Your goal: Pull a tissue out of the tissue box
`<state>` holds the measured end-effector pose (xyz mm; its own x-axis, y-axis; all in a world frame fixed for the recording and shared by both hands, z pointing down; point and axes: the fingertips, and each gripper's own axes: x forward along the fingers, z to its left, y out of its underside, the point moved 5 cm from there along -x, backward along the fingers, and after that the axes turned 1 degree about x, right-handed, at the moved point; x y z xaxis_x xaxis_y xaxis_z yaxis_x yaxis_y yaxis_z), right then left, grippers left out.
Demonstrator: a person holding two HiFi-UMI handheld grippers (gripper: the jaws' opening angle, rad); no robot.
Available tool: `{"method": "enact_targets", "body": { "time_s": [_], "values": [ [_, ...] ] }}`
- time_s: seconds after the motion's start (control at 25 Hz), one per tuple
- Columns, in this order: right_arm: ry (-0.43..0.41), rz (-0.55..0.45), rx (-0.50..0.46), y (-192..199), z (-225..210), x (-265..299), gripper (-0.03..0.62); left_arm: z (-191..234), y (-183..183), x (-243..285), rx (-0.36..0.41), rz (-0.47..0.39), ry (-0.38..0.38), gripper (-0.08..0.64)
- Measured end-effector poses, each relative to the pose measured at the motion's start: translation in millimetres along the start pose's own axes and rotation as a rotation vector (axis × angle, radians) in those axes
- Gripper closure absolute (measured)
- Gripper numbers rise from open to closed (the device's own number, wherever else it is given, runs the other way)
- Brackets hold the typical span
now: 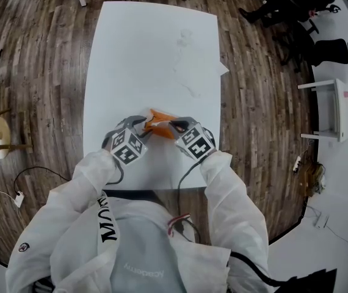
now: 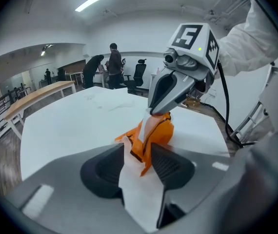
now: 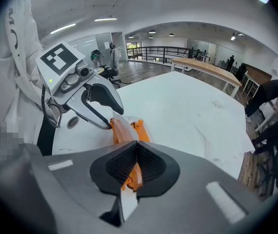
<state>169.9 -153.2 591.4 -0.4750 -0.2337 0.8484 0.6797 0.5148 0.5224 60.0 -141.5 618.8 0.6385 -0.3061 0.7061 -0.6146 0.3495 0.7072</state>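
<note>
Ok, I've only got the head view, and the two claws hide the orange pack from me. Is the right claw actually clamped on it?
Observer: Yes. The right gripper view shows the right claw shut on the orange tissue pack.
Operator: And the left claw, has it got a tissue?
Observer: Not gripped. In the left gripper view the left claw is open, and a white tissue lies loose between its jaws.
</note>
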Motion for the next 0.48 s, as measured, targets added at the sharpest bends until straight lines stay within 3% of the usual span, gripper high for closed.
{"method": "enact_targets", "body": {
  "time_s": [0.48],
  "values": [
    [0.000, -0.017, 0.023, 0.0, 2.2, -1.2, 0.588, -1.5, 5.5, 5.4, 0.007, 0.045, -0.014, 0.466]
  ]
}}
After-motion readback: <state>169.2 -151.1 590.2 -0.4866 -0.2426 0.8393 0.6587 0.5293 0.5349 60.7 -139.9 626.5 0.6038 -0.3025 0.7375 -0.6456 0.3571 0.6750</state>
